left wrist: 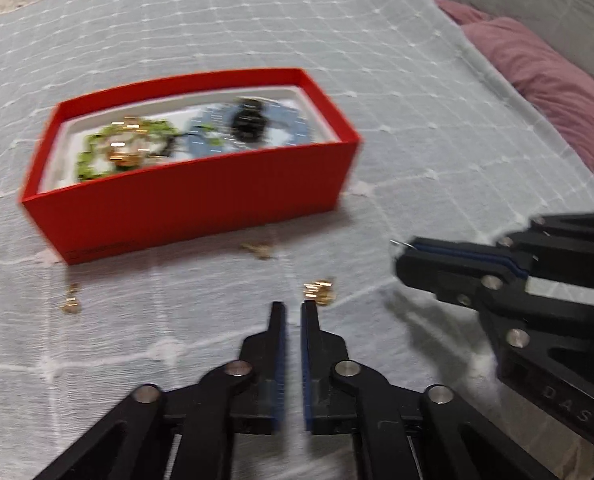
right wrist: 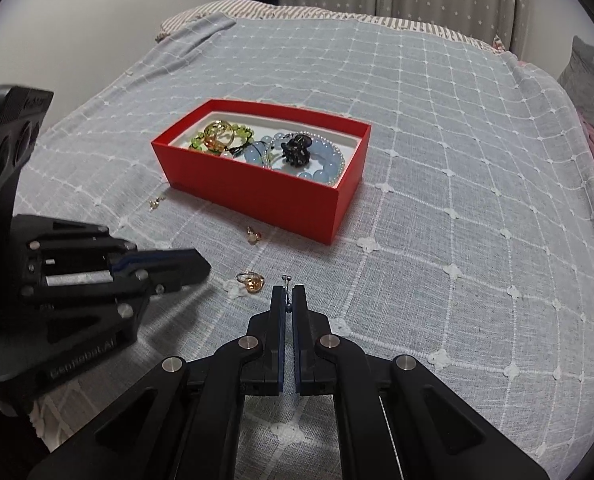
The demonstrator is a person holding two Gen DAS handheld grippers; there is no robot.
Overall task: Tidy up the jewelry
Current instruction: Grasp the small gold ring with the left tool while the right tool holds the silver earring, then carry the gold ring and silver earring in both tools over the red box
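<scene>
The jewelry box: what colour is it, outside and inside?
The jewelry box is red outside with a white lining, clearest in the right wrist view.

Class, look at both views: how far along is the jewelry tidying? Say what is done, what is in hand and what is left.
Done: bracelets and a dark clip lie in the red box. In hand: the right hand-held gripper is shut on a thin pin. Left: a ring by the slightly open left hand-held gripper, plus two small gold pieces near the box.
</scene>
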